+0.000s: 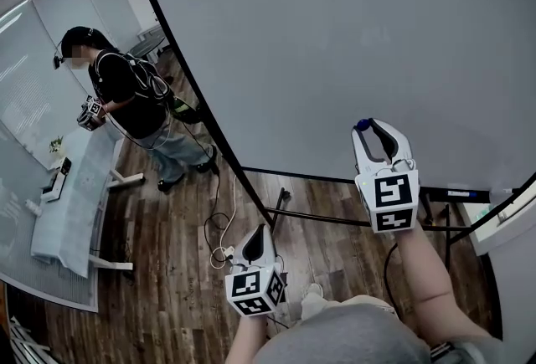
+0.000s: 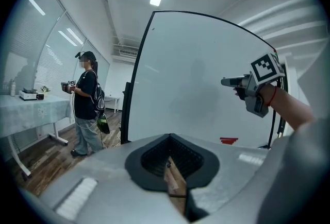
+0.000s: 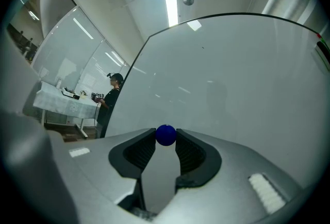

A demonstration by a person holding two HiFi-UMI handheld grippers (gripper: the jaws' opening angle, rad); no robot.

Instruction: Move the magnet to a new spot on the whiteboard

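A small blue round magnet [image 3: 165, 135] sits pinched between the tips of my right gripper [image 3: 165, 138], which is shut on it. In the head view the magnet [image 1: 362, 125] shows at the tip of the right gripper [image 1: 372, 130], held up before the lower part of the large whiteboard [image 1: 335, 36]. Whether the magnet touches the board I cannot tell. My left gripper [image 1: 258, 234] hangs low over the wood floor, left of the right one. Its jaws [image 2: 170, 164] are shut with nothing in them. The left gripper view also shows the right gripper [image 2: 229, 82] in front of the whiteboard [image 2: 191, 79].
A person in a black shirt [image 1: 126, 90] stands at the left holding another gripper, beside a cloth-covered table [image 1: 71, 203]. Cables [image 1: 219, 228] lie on the floor. The whiteboard's black stand bars [image 1: 327, 218] run below the board. A red item [image 2: 229, 140] lies at the board's bottom edge.
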